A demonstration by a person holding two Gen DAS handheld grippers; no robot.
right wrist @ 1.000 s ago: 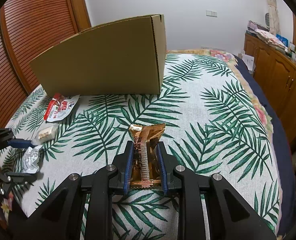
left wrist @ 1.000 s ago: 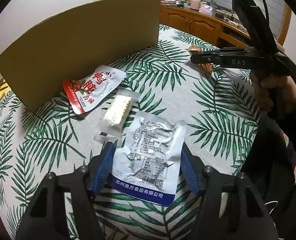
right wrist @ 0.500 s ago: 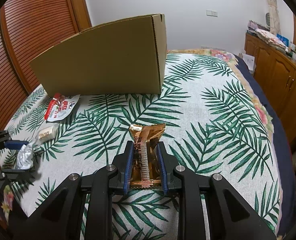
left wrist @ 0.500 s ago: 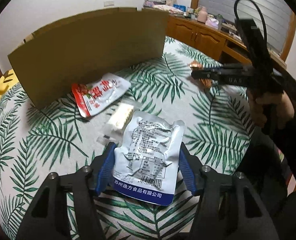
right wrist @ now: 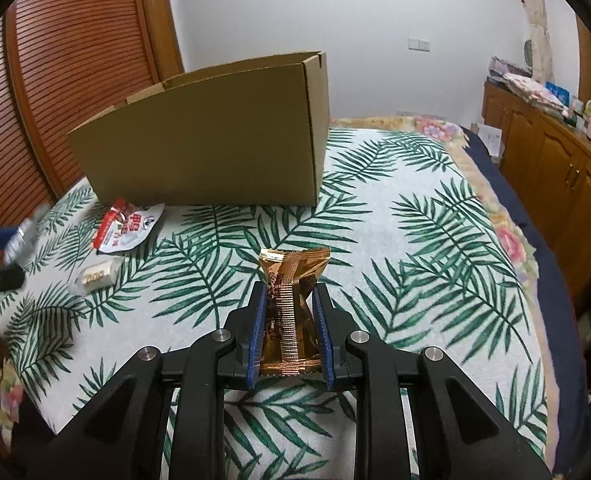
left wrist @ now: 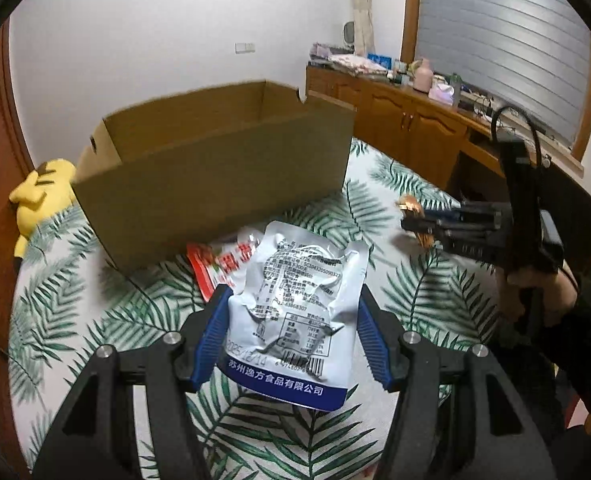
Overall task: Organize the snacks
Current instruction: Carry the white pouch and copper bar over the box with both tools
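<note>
My left gripper (left wrist: 291, 300) is shut on a silver snack pouch (left wrist: 295, 304) and holds it raised, facing the open cardboard box (left wrist: 215, 168). My right gripper (right wrist: 289, 300) is shut on a gold snack packet (right wrist: 291, 284) above the bed; it also shows in the left wrist view (left wrist: 415, 220). A red-and-white pouch (right wrist: 129, 228) and a small pale wrapped snack (right wrist: 97, 276) lie on the leaf-print bedspread (right wrist: 395, 220) in front of the box (right wrist: 215, 140). The left gripper shows blurred at the left edge of the right wrist view (right wrist: 3, 248).
A yellow plush toy (left wrist: 43, 196) lies left of the box. Wooden cabinets (left wrist: 407, 124) with clutter on top run along the right wall. A slatted wooden door (right wrist: 55, 60) stands behind the box on the left.
My left gripper has lifted the silver pouch off the bedspread and risen until the inside of the box shows. My right gripper has risen slightly with the gold packet.
</note>
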